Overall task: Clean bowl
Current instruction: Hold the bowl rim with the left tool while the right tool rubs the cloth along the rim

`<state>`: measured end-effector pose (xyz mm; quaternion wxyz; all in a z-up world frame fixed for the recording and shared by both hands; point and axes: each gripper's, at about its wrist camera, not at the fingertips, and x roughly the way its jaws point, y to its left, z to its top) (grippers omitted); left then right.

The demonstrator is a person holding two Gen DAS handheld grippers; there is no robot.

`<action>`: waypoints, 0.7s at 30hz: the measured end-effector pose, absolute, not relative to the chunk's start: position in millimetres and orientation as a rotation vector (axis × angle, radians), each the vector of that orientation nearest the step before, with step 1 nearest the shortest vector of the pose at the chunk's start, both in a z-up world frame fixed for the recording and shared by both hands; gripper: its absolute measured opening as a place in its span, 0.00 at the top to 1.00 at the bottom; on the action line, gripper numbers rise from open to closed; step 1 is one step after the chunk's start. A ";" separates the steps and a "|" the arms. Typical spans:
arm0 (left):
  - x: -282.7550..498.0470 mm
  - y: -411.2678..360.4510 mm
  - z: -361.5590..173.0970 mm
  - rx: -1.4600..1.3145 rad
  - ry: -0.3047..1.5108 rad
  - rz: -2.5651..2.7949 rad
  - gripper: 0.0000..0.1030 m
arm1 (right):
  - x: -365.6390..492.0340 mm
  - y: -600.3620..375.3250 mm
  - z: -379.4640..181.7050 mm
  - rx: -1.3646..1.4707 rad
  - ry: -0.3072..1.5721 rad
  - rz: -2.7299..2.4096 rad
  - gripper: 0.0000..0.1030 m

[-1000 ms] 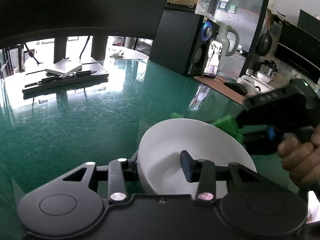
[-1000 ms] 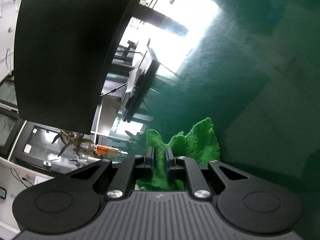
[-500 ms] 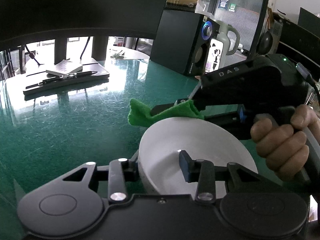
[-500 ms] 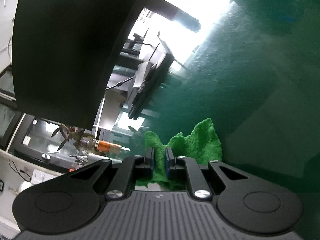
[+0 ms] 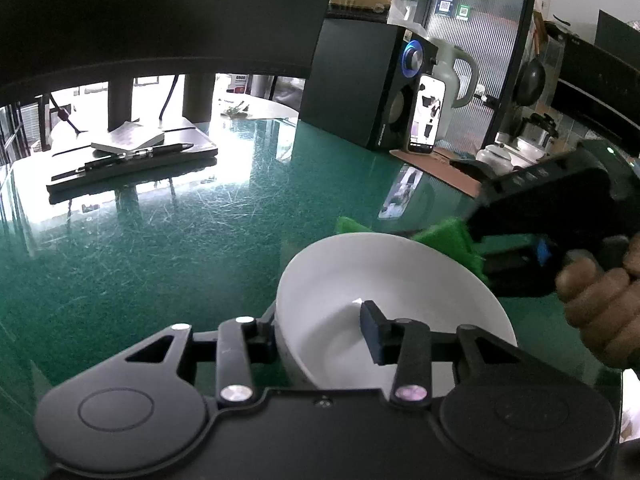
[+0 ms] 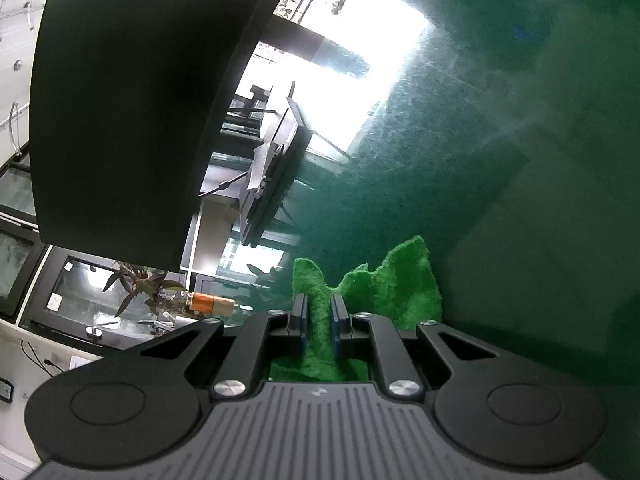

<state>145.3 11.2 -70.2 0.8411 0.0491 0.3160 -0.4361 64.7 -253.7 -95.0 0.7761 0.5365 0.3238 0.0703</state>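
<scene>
Pinching the white bowl (image 5: 384,280) rim at lower centre, left gripper (image 5: 320,332) grips it while right gripper (image 6: 319,316) clamps a green cloth (image 6: 384,288) on the bowl's far edge.

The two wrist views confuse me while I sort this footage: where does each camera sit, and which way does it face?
Left wrist: on the left gripper, looking down along its fingers at the white bowl whose rim they straddle; a hand shows at right.
Right wrist: on the right gripper, rolled sideways, facing the green table; its fingers pinch the green cloth.
Shared: cloth, table, black monitor.
</scene>
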 end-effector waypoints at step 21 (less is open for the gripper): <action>143.2 8.9 -70.0 0.108 0.666 -0.929 0.60 | 57.6 -256.3 -97.4 1.162 0.709 0.146 0.87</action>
